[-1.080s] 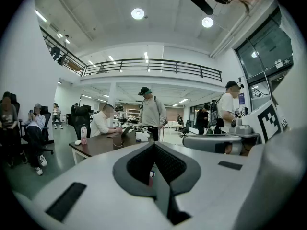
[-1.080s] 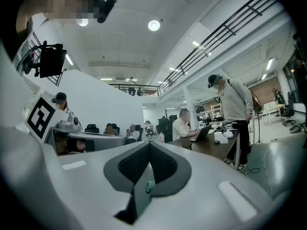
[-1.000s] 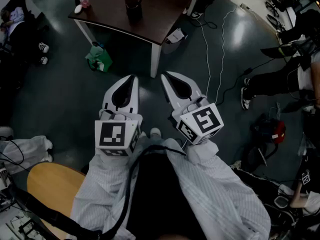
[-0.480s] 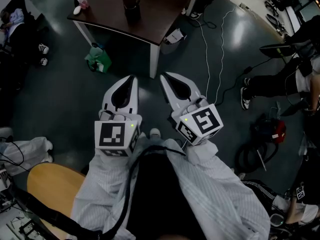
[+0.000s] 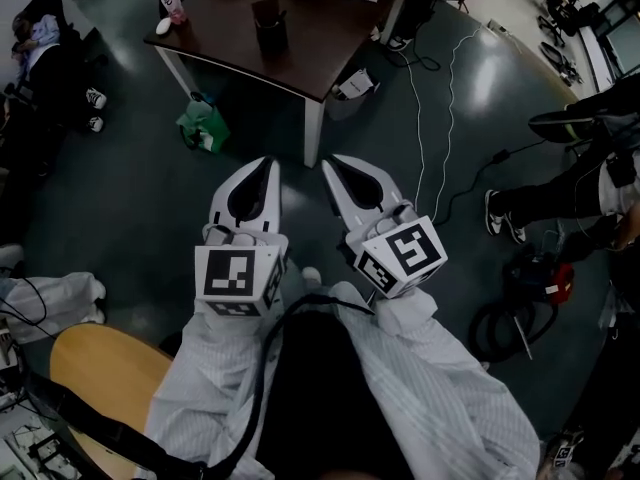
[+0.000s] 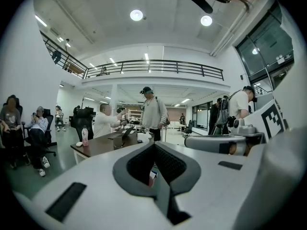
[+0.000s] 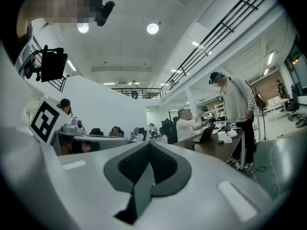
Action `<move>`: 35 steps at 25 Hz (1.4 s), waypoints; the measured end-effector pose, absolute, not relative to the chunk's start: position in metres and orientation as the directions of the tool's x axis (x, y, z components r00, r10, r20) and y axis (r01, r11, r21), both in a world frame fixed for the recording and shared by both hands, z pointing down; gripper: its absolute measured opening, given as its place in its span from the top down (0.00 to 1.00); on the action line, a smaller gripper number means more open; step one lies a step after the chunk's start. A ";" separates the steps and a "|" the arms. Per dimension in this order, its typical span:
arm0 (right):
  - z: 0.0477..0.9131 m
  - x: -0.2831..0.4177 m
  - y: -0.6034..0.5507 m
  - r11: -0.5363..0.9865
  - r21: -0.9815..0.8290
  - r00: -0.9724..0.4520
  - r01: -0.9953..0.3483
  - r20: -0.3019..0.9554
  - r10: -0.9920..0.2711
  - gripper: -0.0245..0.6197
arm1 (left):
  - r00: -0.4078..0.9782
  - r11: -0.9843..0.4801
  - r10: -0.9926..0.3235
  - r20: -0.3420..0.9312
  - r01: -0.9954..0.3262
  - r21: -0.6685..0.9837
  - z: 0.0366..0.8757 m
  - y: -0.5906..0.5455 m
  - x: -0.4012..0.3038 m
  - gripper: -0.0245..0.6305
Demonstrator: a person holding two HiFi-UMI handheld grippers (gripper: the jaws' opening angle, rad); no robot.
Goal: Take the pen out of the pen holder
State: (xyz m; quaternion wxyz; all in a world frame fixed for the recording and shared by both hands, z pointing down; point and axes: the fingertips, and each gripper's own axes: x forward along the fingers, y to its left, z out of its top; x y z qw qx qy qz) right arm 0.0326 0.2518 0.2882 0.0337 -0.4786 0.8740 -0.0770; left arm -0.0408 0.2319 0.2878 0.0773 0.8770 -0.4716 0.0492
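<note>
The black pen holder (image 5: pixel 270 26) stands on a dark brown table (image 5: pixel 320 48) far ahead, at the top of the head view; dark pen tips barely show above its rim. My left gripper (image 5: pixel 266 164) and right gripper (image 5: pixel 329 160) are held side by side in front of my body, well short of the table. Both point toward the table's near corner. Each has its jaws shut with nothing between them, as the left gripper view (image 6: pixel 154 145) and the right gripper view (image 7: pixel 149 145) also show.
A pink bottle (image 5: pixel 173 1) and a white mouse (image 5: pixel 163 26) sit on the table's left end. On the floor are a green bag (image 5: pixel 203 128), white cables (image 5: pixel 420 118) and a red-and-black bag (image 5: pixel 545 273). A person's shoes (image 5: pixel 500 213) are at the right. A wooden seat (image 5: pixel 100 368) is beside me.
The head view has shifted, so the table sits slightly lower in the picture. The person at the right has moved. Both grippers stay side by side and shut.
</note>
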 end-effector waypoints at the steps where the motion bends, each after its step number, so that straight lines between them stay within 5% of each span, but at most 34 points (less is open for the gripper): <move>1: 0.290 0.033 0.249 0.532 -0.175 -0.543 -0.828 0.017 -0.840 0.96 | 0.548 -0.541 -0.821 0.162 -0.836 0.086 0.289 0.230 -0.041 0.96; 35: 0.382 0.041 -0.138 0.439 -0.278 -0.500 -0.855 0.210 -0.840 0.96 | 0.577 -0.546 -0.756 0.308 -0.816 0.189 0.376 -0.145 -0.049 0.96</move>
